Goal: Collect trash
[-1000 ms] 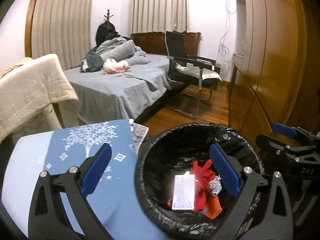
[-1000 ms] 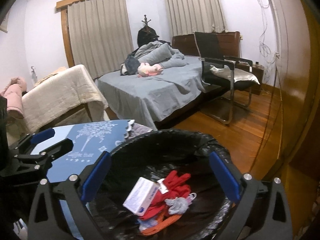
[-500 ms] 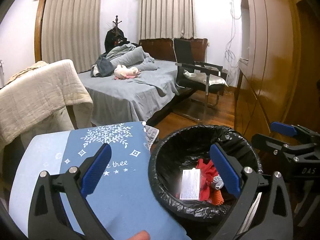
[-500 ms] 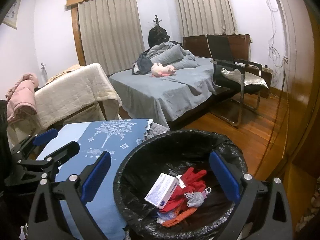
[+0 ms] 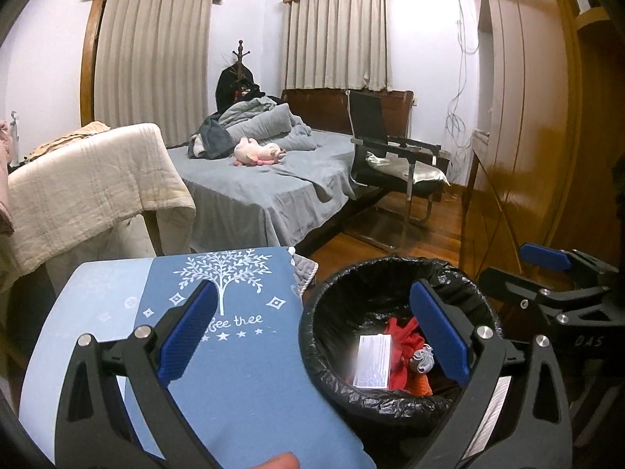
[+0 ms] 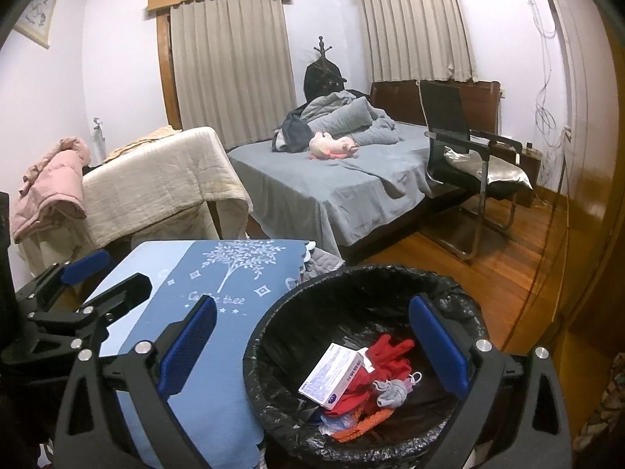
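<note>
Right wrist view: my right gripper [image 6: 312,346] is spread, empty, over the bin [image 6: 461,293], where the white box [image 6: 332,375] lies. Left gripper [image 5: 312,330] likewise spread, empty; I judge trash deposited.

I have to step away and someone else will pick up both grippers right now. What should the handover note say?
Left gripper: open, holding nothing, over the blue cloth's edge beside the bin.
Right gripper: open, holding nothing, above the bin.
Trash bin with black liner stands on the floor, right of the cloth-covered table.
Done: a white box, a red glove, a small grey wad and an orange scrap lie in the bin.
Left: no trash shows on the visible part of the cloth; check the rest of the room before stopping.
</note>
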{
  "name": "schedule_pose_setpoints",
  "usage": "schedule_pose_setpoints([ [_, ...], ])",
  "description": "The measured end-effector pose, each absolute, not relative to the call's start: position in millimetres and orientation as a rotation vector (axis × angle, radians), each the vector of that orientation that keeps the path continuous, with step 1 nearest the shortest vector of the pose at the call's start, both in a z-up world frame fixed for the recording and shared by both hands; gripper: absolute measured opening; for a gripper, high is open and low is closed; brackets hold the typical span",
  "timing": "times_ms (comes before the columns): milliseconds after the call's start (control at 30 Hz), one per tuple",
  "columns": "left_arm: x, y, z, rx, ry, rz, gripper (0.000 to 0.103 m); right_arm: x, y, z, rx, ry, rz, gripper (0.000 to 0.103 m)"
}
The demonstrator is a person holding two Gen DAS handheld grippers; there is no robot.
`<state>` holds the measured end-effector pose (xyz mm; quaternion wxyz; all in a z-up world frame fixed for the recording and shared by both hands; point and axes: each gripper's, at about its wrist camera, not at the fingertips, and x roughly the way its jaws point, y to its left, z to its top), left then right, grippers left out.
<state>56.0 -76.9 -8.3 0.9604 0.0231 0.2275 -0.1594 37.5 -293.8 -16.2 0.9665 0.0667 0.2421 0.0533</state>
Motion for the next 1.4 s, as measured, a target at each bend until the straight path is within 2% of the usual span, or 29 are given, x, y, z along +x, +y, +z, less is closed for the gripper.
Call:
schedule_pose_setpoints([
  [1400,49.8,-70.8,-4.4,0.036,0.444,-0.304,0.096,34.2,-285.8,-14.6,0.119,0.479,0.119,0.097],
])
